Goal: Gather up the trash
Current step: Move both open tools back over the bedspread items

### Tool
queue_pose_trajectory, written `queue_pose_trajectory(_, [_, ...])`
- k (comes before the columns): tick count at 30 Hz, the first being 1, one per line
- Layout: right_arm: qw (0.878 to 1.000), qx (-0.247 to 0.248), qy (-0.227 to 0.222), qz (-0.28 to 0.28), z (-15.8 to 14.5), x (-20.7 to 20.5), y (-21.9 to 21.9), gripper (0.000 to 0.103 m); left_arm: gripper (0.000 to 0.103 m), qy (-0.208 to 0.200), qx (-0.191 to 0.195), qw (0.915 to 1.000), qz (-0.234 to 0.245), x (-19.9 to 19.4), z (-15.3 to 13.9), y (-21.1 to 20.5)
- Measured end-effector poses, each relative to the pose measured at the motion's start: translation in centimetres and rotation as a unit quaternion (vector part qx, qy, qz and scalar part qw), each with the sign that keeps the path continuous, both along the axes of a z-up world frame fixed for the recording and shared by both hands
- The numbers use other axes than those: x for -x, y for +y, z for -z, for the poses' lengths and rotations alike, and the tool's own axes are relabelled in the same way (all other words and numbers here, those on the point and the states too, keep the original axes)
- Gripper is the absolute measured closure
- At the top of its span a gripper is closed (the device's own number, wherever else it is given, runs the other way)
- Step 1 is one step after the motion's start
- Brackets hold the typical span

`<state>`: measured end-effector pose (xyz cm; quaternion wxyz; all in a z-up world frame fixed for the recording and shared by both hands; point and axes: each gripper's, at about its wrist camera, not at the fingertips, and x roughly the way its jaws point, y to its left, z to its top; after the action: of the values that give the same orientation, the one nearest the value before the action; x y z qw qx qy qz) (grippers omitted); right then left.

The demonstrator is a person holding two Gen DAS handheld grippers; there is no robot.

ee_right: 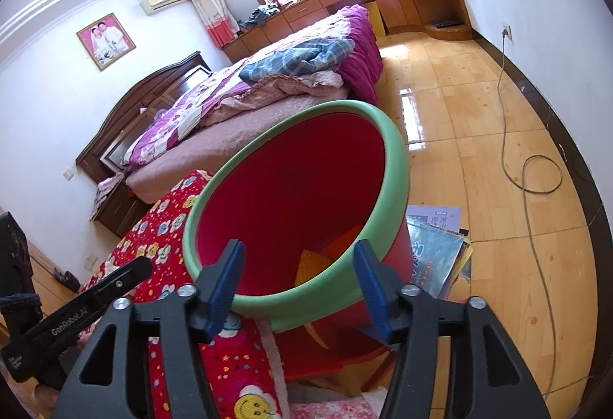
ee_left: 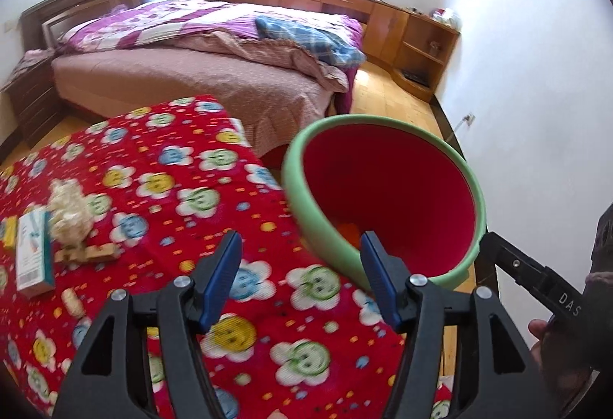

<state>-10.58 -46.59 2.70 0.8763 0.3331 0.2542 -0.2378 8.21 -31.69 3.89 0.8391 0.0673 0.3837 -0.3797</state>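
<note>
A red trash bin with a green rim (ee_left: 383, 189) stands beside the red flowered table (ee_left: 172, 189); it also shows in the right wrist view (ee_right: 299, 197), with orange scraps (ee_right: 325, 254) at its bottom. My left gripper (ee_left: 300, 265) is open and empty above the table's right edge, next to the bin. My right gripper (ee_right: 299, 273) is open and empty, its jaws either side of the bin's near rim. On the table's left lie a crumpled pale wrapper (ee_left: 71, 210), a white and teal box (ee_left: 32, 254) and small wooden pieces (ee_left: 88, 252).
A bed (ee_left: 214, 51) stands behind the table. Wooden cabinets (ee_left: 383, 17) line the far wall. Books (ee_right: 436, 250) lie on the wooden floor right of the bin, and a cable (ee_right: 536, 181) loops across the floor.
</note>
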Motion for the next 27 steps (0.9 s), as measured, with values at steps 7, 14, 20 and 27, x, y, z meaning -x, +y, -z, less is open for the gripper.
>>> queue_pose_trajectory(7, [1.000,0.008,-0.001,-0.018,-0.9,-0.6,1.9,0.039,0.036,-0.005,0.011,0.9986,-0.051,-0.7,-1.4,4.7])
queue_pose_trajectory(14, [0.999,0.017,-0.003,-0.047,-1.6,-1.7,4.4,0.034,0.036,-0.012,0.021,0.9947,-0.100,-1.2,-2.5,9.7])
queue_pose_trajectory(20, [0.997,0.029,0.000,-0.078,-2.3,-3.3,6.9,0.034,0.036,-0.023,0.026,0.9888,-0.145,-2.0,-3.4,14.0])
queue_pose_trajectory(27, [0.993,0.040,0.005,-0.111,-3.0,-5.5,9.6,0.033,0.036,-0.042,0.017,0.9801,-0.193,-3.6,-4.4,18.8])
